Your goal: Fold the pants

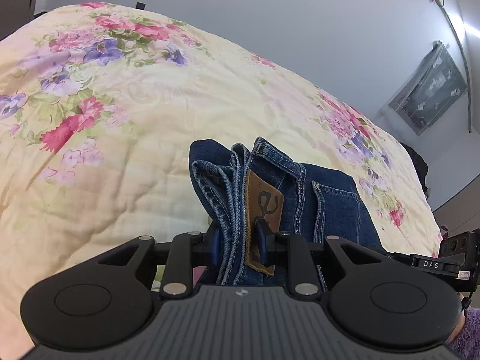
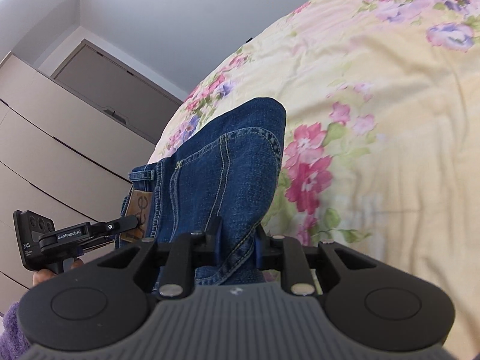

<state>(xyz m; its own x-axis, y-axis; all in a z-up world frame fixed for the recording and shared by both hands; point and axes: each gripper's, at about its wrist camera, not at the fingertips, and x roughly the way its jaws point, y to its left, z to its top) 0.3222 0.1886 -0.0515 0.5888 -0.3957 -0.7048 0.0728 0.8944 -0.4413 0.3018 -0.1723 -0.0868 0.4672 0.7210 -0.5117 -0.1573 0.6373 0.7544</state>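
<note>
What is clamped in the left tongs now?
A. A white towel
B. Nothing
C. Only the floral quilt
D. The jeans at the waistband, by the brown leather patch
D: in the left wrist view, the left tongs pinch the bunched jeans at the brown leather patch.

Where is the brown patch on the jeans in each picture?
Left wrist view: the brown patch sits at lower centre, on the jeans clamped in the left hand-held gripper.
Right wrist view: the brown patch shows at the left edge of the jeans, partly behind the other gripper's black arm.
Shared landmark: the flowered quilt under the jeans.
</note>
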